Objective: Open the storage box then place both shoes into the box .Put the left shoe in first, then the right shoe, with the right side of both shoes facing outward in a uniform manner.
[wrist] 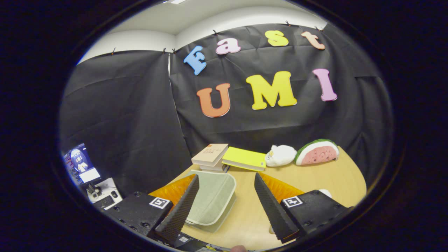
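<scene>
Pale grey-green plastic storage box (211,199) with a lighter cream rim, between the fingers and nearer the left one. Worktop (315,175) is light tan wood grain. At 12 o'clock from the box: a beige-covered book (211,154) with a small red patch, stacked on others. At 1 o'clock: a bright yellow flat book (245,158). At 2 o'clock: a white plush toy (281,155), then a watermelon-slice cushion (317,151), pink flesh, dark seeds, green-striped rind.

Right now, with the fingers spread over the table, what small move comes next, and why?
Probably ease the gripper down and toward its left finger, to the pale storage box. The fingers are open and hold nothing, and the box lies on the table partly behind the left finger, so opening it looks like the step due.
</scene>
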The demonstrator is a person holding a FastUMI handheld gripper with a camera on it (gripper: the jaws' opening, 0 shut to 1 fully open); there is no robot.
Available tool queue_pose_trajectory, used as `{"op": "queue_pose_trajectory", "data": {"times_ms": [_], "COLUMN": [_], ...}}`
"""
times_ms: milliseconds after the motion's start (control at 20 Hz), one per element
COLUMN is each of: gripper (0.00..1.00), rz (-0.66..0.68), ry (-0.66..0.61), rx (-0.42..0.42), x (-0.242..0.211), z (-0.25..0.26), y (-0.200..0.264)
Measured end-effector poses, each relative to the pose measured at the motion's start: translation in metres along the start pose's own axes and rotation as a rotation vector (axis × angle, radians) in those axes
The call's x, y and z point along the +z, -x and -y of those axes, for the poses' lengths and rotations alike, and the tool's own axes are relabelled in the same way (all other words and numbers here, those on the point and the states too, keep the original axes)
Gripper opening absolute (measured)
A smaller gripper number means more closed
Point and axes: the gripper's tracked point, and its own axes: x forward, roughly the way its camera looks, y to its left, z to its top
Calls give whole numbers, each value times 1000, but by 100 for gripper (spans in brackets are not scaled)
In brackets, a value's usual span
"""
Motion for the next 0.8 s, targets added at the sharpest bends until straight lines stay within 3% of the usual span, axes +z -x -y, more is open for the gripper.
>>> {"op": "queue_pose_trajectory", "data": {"times_ms": [200, 500, 800], "gripper": [100, 100, 100], "rz": [-120, -337, -490], "ry": [-62, -267, -438], "rx": [110, 280, 388], "x": [-38, -103, -141], "z": [2, -3, -13], "y": [-29, -70, -98]}}
